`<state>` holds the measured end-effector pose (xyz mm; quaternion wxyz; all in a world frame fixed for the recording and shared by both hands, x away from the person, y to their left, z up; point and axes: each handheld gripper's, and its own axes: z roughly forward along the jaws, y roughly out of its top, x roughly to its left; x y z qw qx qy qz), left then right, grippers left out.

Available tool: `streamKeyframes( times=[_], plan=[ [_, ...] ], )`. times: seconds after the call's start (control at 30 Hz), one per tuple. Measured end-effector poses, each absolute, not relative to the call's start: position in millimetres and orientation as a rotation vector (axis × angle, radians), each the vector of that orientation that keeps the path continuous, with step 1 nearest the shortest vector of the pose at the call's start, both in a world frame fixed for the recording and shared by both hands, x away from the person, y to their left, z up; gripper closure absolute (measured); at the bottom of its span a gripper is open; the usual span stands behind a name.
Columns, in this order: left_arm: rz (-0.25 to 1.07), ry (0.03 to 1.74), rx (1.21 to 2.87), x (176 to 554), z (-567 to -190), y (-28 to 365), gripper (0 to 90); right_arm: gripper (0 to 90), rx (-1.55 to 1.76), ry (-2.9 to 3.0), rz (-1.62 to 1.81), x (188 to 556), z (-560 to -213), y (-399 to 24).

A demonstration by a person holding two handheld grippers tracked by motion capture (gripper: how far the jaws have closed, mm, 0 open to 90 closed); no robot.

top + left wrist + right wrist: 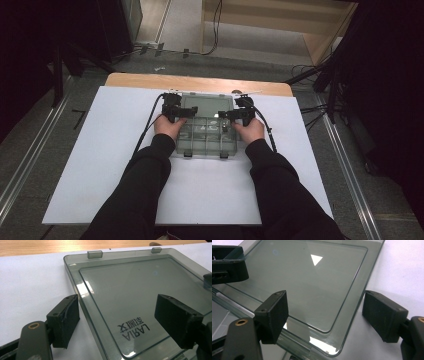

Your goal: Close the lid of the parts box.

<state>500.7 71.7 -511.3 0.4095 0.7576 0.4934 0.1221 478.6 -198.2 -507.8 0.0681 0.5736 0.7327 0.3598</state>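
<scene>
Sleeves (145,185) low in frame — left gripper (186,114) and right gripper (226,116) both spread wide, straddling the box lid (207,105) edges on the bench (90,150), clamping nothing.

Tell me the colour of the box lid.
Smoky grey, see-through lid; clearest in the left gripper view.

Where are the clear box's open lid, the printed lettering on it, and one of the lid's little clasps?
lid (140,290): left gripper view, middle of its flat clear panel.
lettering (133,328): left gripper view, middle of the dark print.
clasp (95,254): left gripper view, the tab on the lid's far edge.
</scene>
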Motion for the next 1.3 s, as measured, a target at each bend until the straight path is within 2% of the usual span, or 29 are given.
streamKeyframes(
  times=[0.7,1.07,1.3],
  plan=[
    [0.292,1.253,1.892,501.4,-511.3,73.1,20.7,23.4,1.771,2.214,1.1,477.3,-506.3,-198.7],
    [0.208,1.267,1.884,501.3,-508.3,76.2,22.0,23.7,1.704,2.192,1.09,473.5,-505.5,-196.8],
    [0.218,1.258,1.885,500.5,-506.9,75.5,23.4,24.4,1.691,2.189,1.086,472.6,-504.5,-196.6]
  ],
)
